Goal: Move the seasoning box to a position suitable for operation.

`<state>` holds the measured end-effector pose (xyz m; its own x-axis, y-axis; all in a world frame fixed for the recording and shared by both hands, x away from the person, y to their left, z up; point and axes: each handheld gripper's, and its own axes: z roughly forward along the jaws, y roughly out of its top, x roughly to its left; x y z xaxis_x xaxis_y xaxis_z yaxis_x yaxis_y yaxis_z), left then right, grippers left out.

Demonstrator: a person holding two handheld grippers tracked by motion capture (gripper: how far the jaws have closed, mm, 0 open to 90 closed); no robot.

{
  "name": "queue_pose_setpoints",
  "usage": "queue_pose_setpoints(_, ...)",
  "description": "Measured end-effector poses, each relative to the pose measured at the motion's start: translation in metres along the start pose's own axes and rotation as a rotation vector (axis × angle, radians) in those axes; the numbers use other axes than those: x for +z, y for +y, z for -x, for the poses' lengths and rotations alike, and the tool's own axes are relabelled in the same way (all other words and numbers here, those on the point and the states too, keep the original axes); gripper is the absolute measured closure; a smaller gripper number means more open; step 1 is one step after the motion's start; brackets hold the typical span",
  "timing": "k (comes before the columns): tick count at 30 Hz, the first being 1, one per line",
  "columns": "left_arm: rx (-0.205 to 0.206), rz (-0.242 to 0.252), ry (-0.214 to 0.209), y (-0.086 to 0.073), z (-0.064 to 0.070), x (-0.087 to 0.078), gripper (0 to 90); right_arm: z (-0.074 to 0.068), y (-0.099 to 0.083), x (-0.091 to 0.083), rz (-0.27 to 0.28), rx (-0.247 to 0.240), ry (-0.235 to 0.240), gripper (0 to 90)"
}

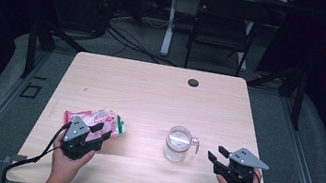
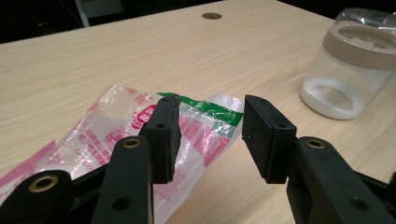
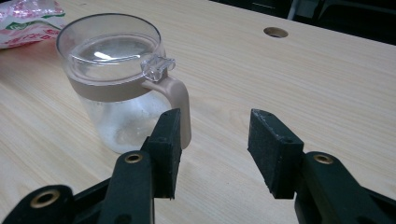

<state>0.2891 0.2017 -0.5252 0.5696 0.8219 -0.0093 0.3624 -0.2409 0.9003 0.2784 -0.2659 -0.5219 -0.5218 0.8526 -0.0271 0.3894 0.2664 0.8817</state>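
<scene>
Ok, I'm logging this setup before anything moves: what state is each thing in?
Left gripper: open, jaws over the bag, holding nothing.
Right gripper: open, beside the jar's handle, holding nothing.
Plastic bag: lying flat and crumpled.
Jar: upright, clear lid shut, white powder at the bottom.

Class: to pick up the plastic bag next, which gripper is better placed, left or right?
Left. The left gripper sits open right at the bag, while the right gripper points at the jar, which stands between it and the bag.
</scene>
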Motion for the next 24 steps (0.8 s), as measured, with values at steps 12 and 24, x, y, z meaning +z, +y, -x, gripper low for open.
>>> queue_pose_setpoints(12, 0.068, -0.027, 0.133, 0.001, -0.003, -0.011, 56.8, -0.001, -0.003, 0.006, -0.028, 0.016, -0.006, 58.8)
queue_pose_setpoints(24, 0.118, -0.029, 0.296, 0.003, -0.009, -0.045, 55.7, -0.003, 0.000, 0.015, -0.050, 0.017, 0.025, 60.5)
